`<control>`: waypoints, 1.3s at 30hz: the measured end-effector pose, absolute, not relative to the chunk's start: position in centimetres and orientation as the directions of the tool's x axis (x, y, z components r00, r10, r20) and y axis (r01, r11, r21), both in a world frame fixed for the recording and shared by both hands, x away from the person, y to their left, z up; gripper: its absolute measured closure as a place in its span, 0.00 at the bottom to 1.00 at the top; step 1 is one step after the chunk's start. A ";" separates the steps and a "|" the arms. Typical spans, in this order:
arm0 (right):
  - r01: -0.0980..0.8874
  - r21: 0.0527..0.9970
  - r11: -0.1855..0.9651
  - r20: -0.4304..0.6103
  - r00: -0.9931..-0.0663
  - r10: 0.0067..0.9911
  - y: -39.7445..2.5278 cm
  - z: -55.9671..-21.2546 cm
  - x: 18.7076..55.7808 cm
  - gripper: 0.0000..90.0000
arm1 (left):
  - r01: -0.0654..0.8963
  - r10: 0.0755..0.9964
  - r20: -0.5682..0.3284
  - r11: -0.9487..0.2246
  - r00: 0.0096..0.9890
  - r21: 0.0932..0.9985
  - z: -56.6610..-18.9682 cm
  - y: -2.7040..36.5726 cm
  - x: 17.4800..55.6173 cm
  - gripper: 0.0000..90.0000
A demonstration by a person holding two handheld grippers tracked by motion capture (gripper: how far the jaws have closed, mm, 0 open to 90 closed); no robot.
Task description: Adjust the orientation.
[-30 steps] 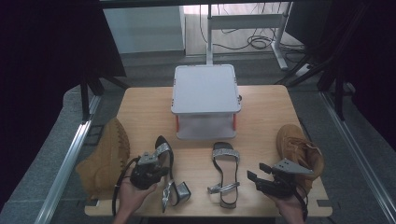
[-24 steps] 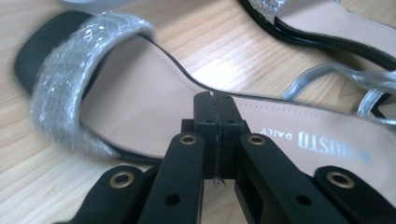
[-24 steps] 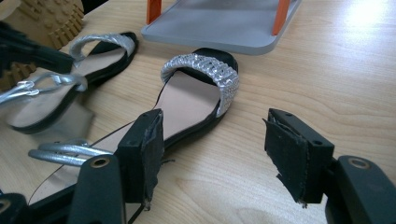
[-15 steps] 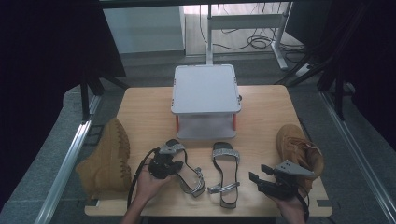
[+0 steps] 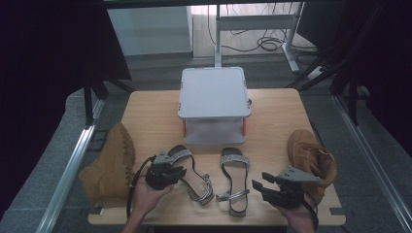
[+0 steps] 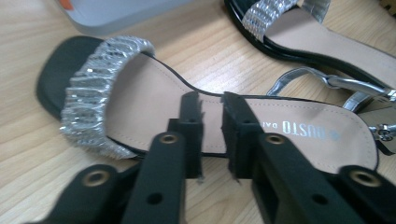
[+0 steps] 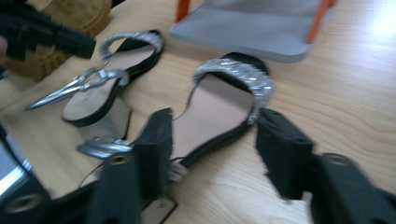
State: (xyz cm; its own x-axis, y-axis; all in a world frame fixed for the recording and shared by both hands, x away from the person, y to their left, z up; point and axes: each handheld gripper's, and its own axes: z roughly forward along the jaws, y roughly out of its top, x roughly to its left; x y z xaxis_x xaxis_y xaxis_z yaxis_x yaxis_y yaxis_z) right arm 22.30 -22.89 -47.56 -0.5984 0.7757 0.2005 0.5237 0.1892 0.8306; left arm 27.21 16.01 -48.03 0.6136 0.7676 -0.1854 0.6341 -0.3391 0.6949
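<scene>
Left gripper low over the waist of the left silver-strapped sandal, jaws drawn nearly together with just a thin slit between. Cannot tell whether the sole edge beneath is pinched or merely overhung. Right gripper spread wide, holding nothing, aimed at the right sandal lying flat just ahead, toe strap pointing away.

Likely trouble from here:

- Lifting or pulling back the left gripper while the sole edge sits caught in that slit: would drag the sandal askew across the desk and knock it out of line with its mate, just off to the gripper's side.
- Snagging the loose ankle strap and buckle, close beside the jaws toward the heel: would flip the heel up or tip the sandal over.
- Closing the right gripper on the thin flat sole from this shallow angle: risks scraping the desk, or catching only the strap ahead, leaving the sandal swinging and slipping out.
- Sweeping the right gripper outward: tan boot close behind and beside it, easily nudged toward the desk edge. Same hazard beside the left gripper, with the other boot lying at its outer side.
- Pushing either sandal forward: grey box standing near, beyond both toes.
</scene>
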 end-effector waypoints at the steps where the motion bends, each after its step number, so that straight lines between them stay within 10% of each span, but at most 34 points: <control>1: 0.522 0.827 0.208 0.197 -0.616 0.763 -22.5 -47.5 22.4 0.64 | 0.634 0.770 -0.192 -0.326 0.608 0.701 -47.9 16.3 27.1 0.79; 11: 0.517 0.768 0.378 0.145 -0.714 0.685 -16.4 -47.0 23.3 0.99 | 0.624 0.792 -0.234 -0.223 0.564 0.749 -46.6 18.4 26.6 0.61; 39: 0.616 0.637 0.464 0.165 -0.696 0.698 -8.4 -48.7 25.3 1.00 | 0.639 0.810 -0.287 -0.135 0.512 0.757 -46.3 21.5 26.1 0.59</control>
State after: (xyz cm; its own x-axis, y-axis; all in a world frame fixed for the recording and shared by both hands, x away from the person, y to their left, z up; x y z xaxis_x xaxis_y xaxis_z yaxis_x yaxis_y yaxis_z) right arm 25.35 -8.43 -48.67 -0.6963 0.6985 0.1653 0.6162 0.4636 0.6368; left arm 26.10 21.53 -46.28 0.5119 0.8096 -0.2872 0.6390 -0.1354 0.7572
